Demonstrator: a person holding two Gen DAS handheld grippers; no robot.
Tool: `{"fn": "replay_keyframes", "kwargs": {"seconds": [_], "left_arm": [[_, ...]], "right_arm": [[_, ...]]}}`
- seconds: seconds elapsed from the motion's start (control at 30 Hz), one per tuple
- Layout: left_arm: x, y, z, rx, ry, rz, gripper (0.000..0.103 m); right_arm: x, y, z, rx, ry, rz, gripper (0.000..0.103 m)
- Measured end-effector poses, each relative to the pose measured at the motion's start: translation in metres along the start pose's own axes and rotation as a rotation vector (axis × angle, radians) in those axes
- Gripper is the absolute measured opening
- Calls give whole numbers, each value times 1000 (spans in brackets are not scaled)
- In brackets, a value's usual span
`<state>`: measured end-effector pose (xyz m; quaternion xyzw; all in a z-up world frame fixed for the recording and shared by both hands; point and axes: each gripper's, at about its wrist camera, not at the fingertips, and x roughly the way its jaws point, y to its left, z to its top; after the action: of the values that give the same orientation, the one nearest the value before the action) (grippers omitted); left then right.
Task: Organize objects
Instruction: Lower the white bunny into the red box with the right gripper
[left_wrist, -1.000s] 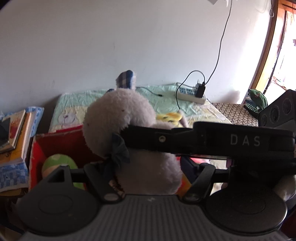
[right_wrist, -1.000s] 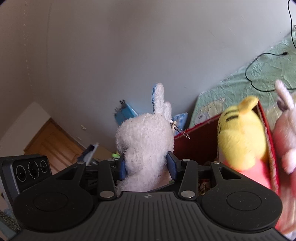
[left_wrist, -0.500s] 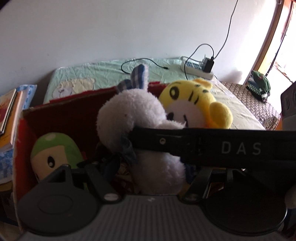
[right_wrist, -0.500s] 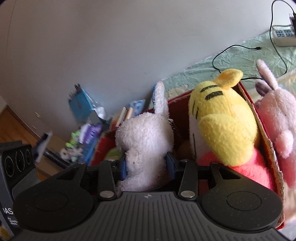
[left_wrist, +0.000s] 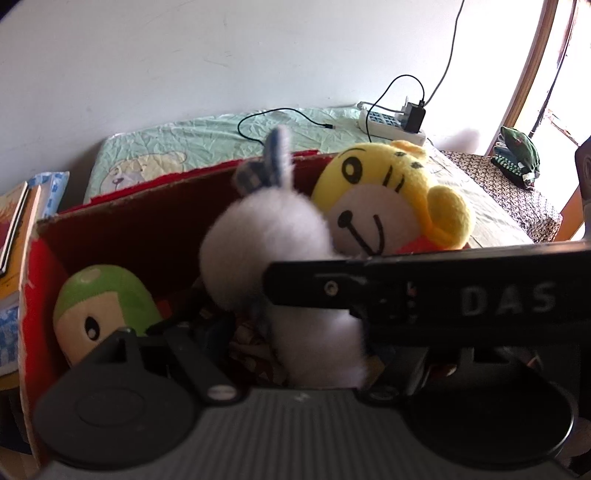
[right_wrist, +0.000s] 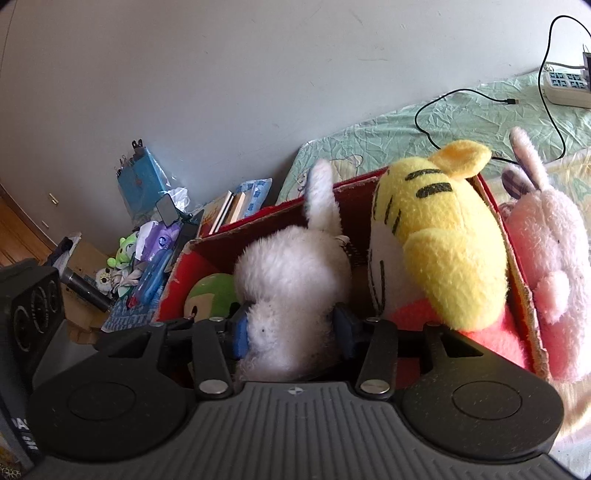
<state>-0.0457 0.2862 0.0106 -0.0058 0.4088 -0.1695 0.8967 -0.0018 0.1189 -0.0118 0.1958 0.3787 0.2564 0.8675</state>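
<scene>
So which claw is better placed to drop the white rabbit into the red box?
Right. The right claw is shut on the white rabbit, already over the red box between the green plush and yellow tiger. The left claw looks open around it.

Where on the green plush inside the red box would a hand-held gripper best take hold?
Grip the green plush across its rounded green cap, coming down from above. It sits low in the left corner of the red box, walls close on two sides, so only the top is open. The white plush crowds its right.
</scene>
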Motion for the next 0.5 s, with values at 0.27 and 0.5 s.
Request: {"fn": "replay_keyframes", "kwargs": {"seconds": [0.27, 0.5], "left_arm": [[2, -9, 1, 13, 1, -44, 75], [5, -26, 4, 42, -5, -41, 75]], "right_arm": [[-7, -4, 3, 18, -22, -65, 28], [-19, -15, 5, 75, -51, -80, 25]]}}
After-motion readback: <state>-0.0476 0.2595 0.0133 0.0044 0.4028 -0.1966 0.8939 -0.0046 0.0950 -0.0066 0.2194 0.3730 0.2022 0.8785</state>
